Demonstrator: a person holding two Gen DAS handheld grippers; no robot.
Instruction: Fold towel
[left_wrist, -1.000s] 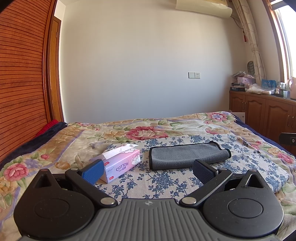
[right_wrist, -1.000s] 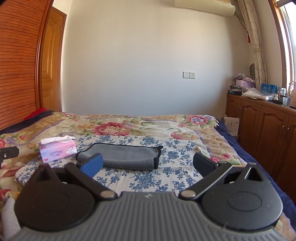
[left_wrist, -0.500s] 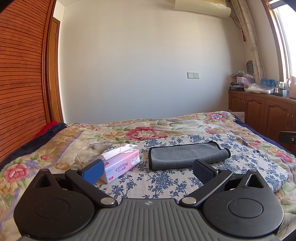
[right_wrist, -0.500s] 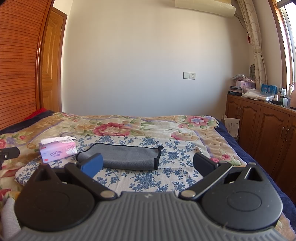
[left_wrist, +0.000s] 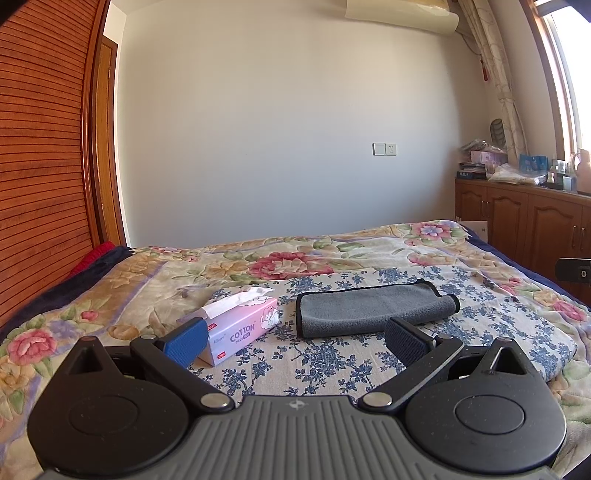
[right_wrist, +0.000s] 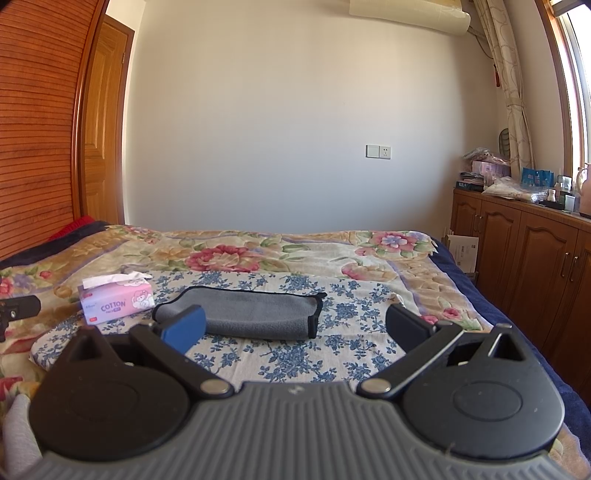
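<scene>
A grey towel with black edging lies folded into a long strip on a blue-flowered cloth on the bed. It also shows in the right wrist view. My left gripper is open and empty, held above the bed in front of the towel. My right gripper is open and empty too, with its blue fingertip in front of the towel's left end.
A pink tissue box stands left of the towel, also in the right wrist view. The flowered bedspread extends behind. Wooden cabinets with clutter line the right wall. A slatted wooden wardrobe stands left.
</scene>
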